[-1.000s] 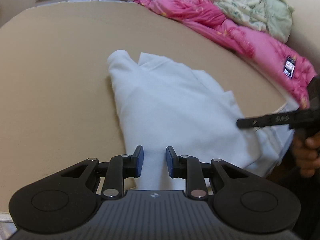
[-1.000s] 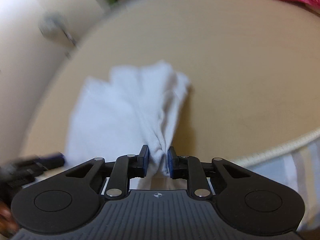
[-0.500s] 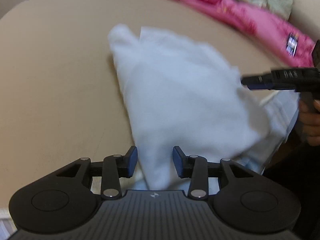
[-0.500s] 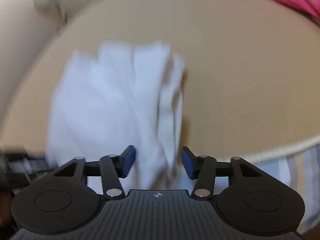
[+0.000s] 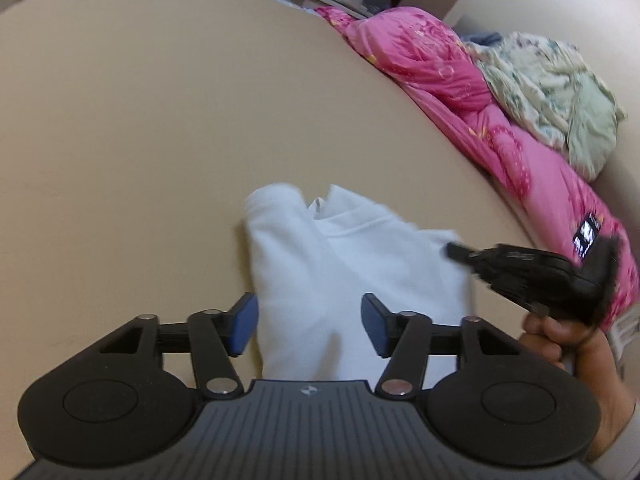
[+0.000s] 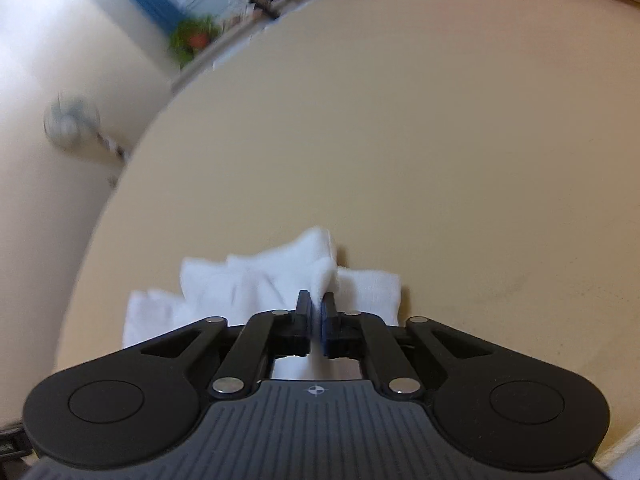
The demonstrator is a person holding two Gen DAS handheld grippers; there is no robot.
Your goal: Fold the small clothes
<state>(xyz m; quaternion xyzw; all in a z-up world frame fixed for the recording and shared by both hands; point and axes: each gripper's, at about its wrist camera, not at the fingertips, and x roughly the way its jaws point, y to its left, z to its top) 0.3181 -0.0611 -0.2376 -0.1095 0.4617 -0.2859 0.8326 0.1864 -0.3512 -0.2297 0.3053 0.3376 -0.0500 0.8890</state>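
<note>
right tongs pinched on cloth, left tongs spread

white garment [image 5: 352, 264] flat on the tan bed [image 5: 160, 120], partly folded, long axis running away from the left gripper [image 5: 308, 330] toward the far side. lying dead ahead of those tongs, near end reaching in between the blue pads [image 5: 244, 322] without touching them, as far as can be seen. jaws there wide, just been opening, holding nothing. right gripper [image 6: 316, 306] nearer the job: jaws just snapped closed, a ridge of white cloth [image 6: 324, 276] nipped between them at the garment's right edge. probably about to carry that edge across for the next fold. further out, pink quilt [image 5: 460, 92] and pale green bedding [image 5: 560, 92] heaped along the wall, well apart.
</note>
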